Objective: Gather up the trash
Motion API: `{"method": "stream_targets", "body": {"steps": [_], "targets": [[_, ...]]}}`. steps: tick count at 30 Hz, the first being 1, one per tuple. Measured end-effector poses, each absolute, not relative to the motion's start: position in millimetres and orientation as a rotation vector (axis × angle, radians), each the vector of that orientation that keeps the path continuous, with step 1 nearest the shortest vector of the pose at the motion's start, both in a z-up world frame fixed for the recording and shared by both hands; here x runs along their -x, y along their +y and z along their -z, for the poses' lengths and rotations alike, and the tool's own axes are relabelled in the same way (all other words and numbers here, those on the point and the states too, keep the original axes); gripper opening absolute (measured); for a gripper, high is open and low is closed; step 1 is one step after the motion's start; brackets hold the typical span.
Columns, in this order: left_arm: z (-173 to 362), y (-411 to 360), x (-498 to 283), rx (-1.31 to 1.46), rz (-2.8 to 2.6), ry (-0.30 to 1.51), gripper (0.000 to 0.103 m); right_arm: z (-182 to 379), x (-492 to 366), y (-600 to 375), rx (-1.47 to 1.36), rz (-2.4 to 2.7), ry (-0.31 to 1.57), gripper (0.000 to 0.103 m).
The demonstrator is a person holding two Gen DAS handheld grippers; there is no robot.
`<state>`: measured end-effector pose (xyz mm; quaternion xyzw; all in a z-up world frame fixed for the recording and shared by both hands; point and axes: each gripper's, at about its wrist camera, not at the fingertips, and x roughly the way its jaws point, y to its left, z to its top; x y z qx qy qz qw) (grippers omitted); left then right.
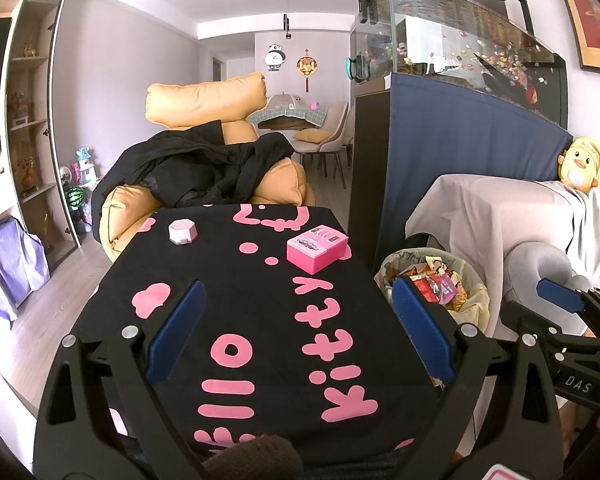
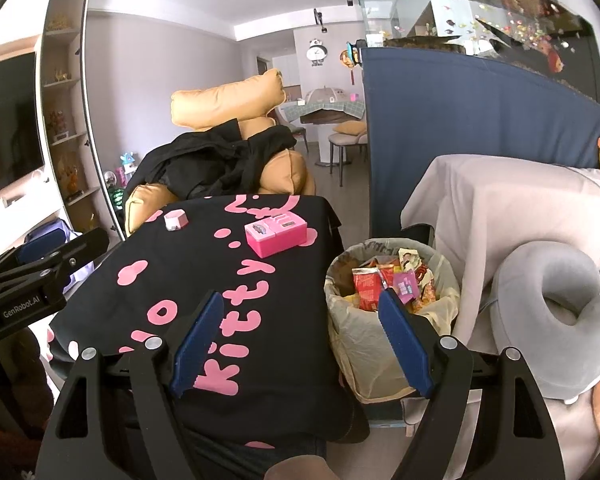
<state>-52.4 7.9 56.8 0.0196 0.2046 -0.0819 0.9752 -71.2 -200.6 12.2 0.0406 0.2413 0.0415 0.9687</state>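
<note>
A waste bin (image 2: 392,320) lined with a pale bag stands on the floor right of the table; it is full of snack wrappers (image 2: 388,282). It also shows in the left wrist view (image 1: 436,280). My right gripper (image 2: 300,340) is open and empty, held over the table's right edge beside the bin. My left gripper (image 1: 298,330) is open and empty above the table's black cloth (image 1: 260,300). A pink box (image 1: 317,249) and a small white-pink hexagonal box (image 1: 183,232) sit at the table's far end.
An orange armchair with a black coat (image 1: 204,168) stands behind the table. A dark blue cabinet with a fish tank (image 1: 460,148) is at the right. A covered sofa with a grey neck pillow (image 2: 560,312) is beside the bin.
</note>
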Motion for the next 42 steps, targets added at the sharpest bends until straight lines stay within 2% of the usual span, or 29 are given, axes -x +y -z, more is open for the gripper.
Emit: {"method": "stream_targets", "body": {"steps": [42], "targets": [[-50.8,3.9,54.7,-0.043,0.179,0.419,0.09,-10.7,70.2,-201.1,-0.103,-0.092,0.497,0.076]]}}
